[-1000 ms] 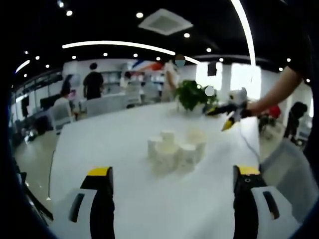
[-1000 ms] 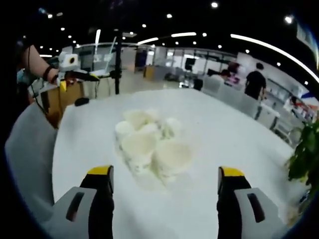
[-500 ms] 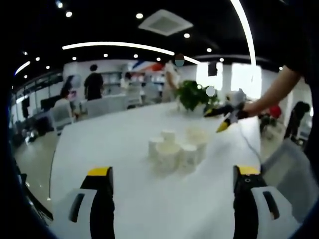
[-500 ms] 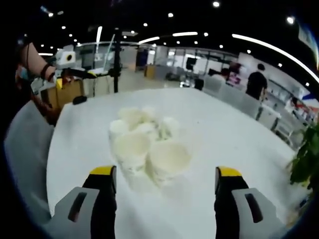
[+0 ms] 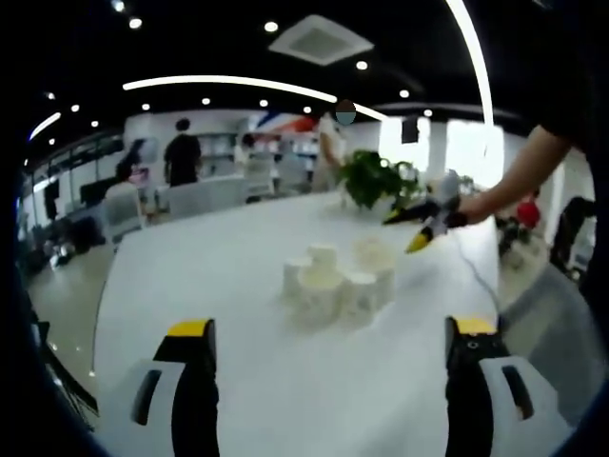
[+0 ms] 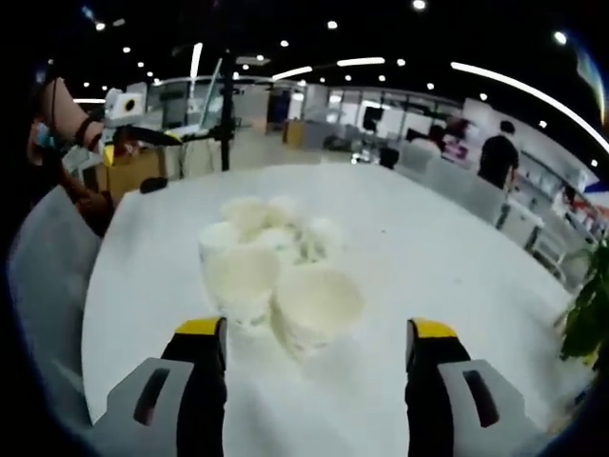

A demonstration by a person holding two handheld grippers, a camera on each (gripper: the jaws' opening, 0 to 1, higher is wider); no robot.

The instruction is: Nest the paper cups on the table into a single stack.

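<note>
Several white paper cups (image 5: 338, 278) stand bunched together, mouths up, in the middle of a white table (image 5: 238, 314). In the left gripper view my left gripper (image 5: 328, 347) is open, well short of the cups, and my right gripper (image 5: 419, 227) comes in from the right, held above the cups' far side. In the right gripper view the cups (image 6: 276, 276) are close, and my right gripper (image 6: 309, 343) is open with its jaws on either side of the nearest two. My left gripper (image 6: 143, 129) appears far off at the upper left.
A potted green plant (image 5: 376, 181) stands at the table's far end. A grey chair (image 6: 43, 257) sits by the table edge. People (image 5: 183, 157) and desks fill the office behind. A stand (image 6: 226, 114) rises beyond the table.
My right gripper has moved closer to the cups, which now loom larger between its jaws. In the left gripper view it has dropped slightly toward them. The cups have not moved.
</note>
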